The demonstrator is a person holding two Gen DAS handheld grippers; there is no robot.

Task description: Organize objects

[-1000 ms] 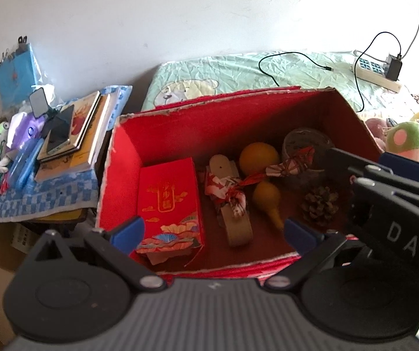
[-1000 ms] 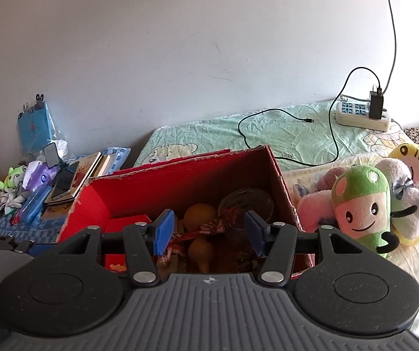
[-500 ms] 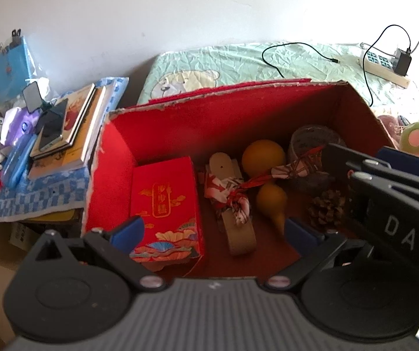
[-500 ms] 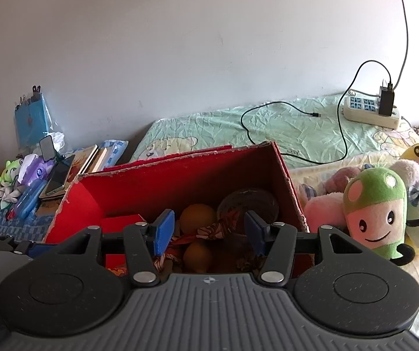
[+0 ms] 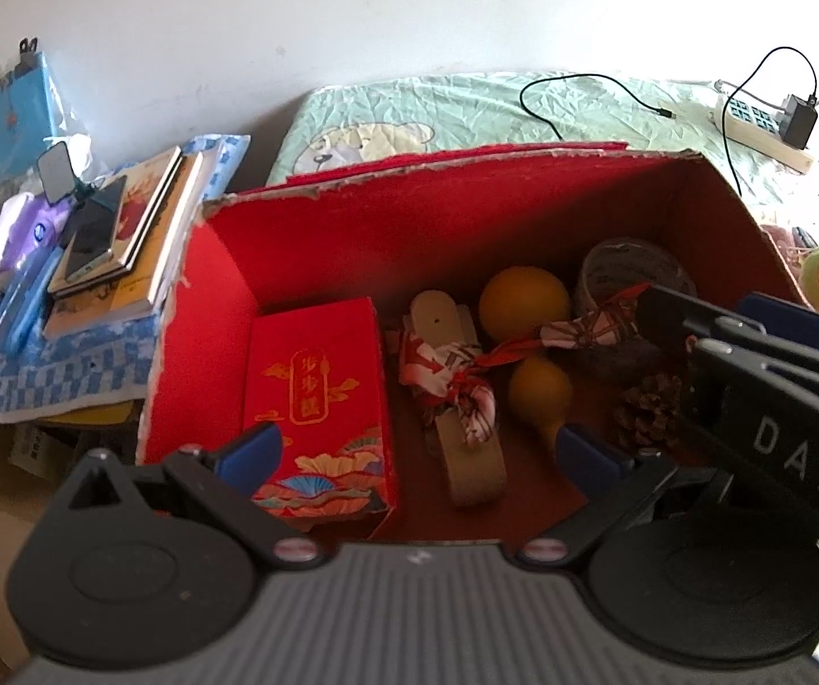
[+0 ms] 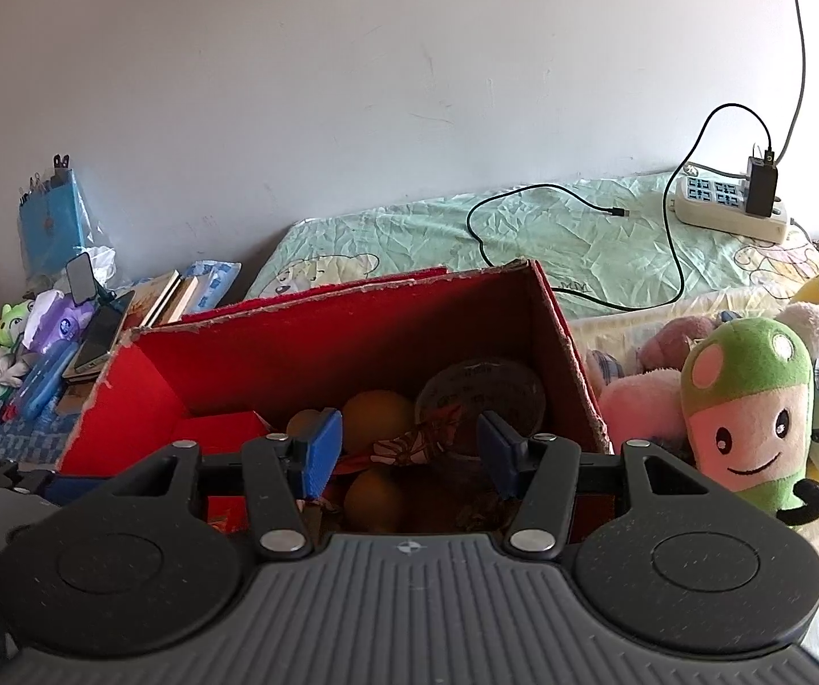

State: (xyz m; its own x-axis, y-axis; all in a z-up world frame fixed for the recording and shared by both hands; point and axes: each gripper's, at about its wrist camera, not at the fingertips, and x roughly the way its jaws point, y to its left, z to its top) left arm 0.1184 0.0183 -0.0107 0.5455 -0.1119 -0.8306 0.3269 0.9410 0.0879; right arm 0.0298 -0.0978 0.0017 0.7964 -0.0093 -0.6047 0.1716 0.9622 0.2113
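A: We hover over the box (image 5: pixel 318 240). Left gripper (image 5: pixel 418 451) wide and empty, right gripper (image 6: pixel 409 448) narrower, empty too.

B: Packet (image 5: pixel 318 394) in box's left; gourd (image 5: pixel 526 337) middle. We descend straight, clearing the ribbon (image 5: pixel 466 382).

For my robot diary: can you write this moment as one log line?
left gripper: open, above red box | right gripper: open, empty | gourd: in box

"DAS" on right gripper (image 5: pixel 798 465), gold Chinese characters on red packet (image 5: pixel 318 394)
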